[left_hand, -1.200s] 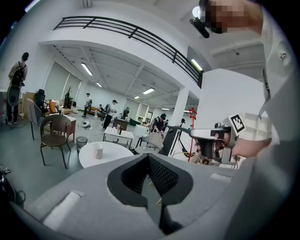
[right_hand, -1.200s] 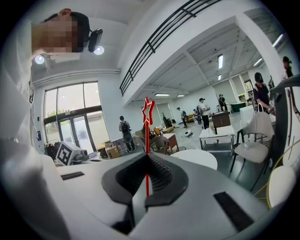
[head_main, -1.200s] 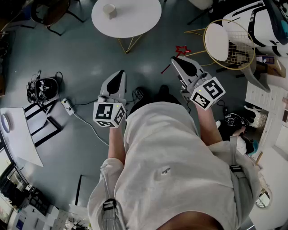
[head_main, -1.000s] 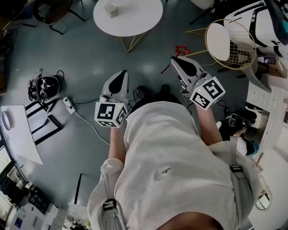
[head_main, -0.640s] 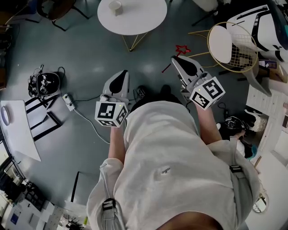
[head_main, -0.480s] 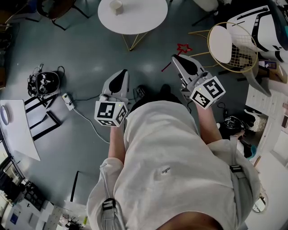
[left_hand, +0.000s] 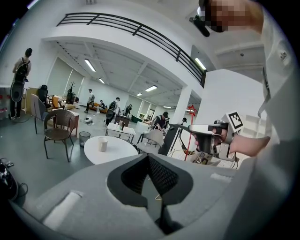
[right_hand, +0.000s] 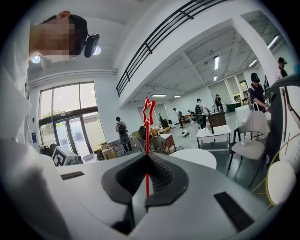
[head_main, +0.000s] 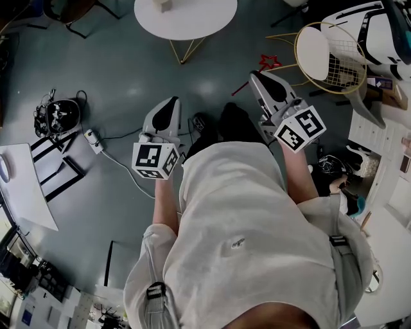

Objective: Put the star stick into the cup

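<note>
The star stick (head_main: 269, 62) is a thin red rod with an outlined red star on top. My right gripper (head_main: 252, 75) is shut on its rod; in the right gripper view the star stick (right_hand: 148, 112) rises upright from the closed jaws of the right gripper (right_hand: 147, 157). The cup (left_hand: 102, 144), pale and paper-like, stands on a round white table (left_hand: 117, 151) ahead; in the head view only the cup's base (head_main: 163, 4) shows at the top edge of the table (head_main: 192, 16). My left gripper (head_main: 173, 101) is held at waist height, its jaws of the left gripper (left_hand: 148, 156) shut on nothing.
A gold wire chair (head_main: 329, 53) with a white seat stands to the right of the table. Cables and a dark bundle (head_main: 56, 117) lie on the grey floor at left, with a power strip (head_main: 96, 139) nearby. Other chairs, tables and people (left_hand: 21, 75) fill the hall beyond.
The table and cup have slid up toward the top edge of the head view as the person moved closer. Both grippers keep their pose; the stick stays gripped.
</note>
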The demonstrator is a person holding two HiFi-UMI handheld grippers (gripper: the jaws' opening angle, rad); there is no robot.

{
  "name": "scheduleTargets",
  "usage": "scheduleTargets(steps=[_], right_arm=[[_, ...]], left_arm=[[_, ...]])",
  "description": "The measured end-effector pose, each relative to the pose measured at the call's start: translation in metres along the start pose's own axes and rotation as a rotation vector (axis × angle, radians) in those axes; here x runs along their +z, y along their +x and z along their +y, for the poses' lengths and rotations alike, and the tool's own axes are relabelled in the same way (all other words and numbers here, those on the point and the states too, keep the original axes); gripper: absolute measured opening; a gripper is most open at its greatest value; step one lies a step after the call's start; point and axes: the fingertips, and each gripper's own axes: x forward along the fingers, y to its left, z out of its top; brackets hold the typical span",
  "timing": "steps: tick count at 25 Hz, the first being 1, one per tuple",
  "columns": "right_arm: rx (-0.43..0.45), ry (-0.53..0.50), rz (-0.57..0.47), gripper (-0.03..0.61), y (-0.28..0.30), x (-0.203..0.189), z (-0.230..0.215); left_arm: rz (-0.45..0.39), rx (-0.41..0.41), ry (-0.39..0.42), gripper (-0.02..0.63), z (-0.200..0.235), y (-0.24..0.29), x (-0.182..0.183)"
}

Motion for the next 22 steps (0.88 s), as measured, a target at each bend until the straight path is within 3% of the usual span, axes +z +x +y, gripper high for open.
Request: scheduleTargets(steps=[6, 11, 22], right_arm=[[-0.008, 0.016, 0.022, 0.011, 0.002, 0.0, -0.014], [0.022, 0.033, 0.023, 0.011, 0.024, 0.003, -0.031], [0.136, 0.029, -0.013, 0.011, 0.106, 0.055, -0.079]], left_arm=[[0.023, 0.0, -0.051, 0.011, 0.004, 0.015, -0.01], [0.026, 0.023, -0.046, 0.011, 0.008, 0.03, -0.003], [-0.005, 0.143, -0.025, 0.011, 0.058, 0.077, 0.055]])
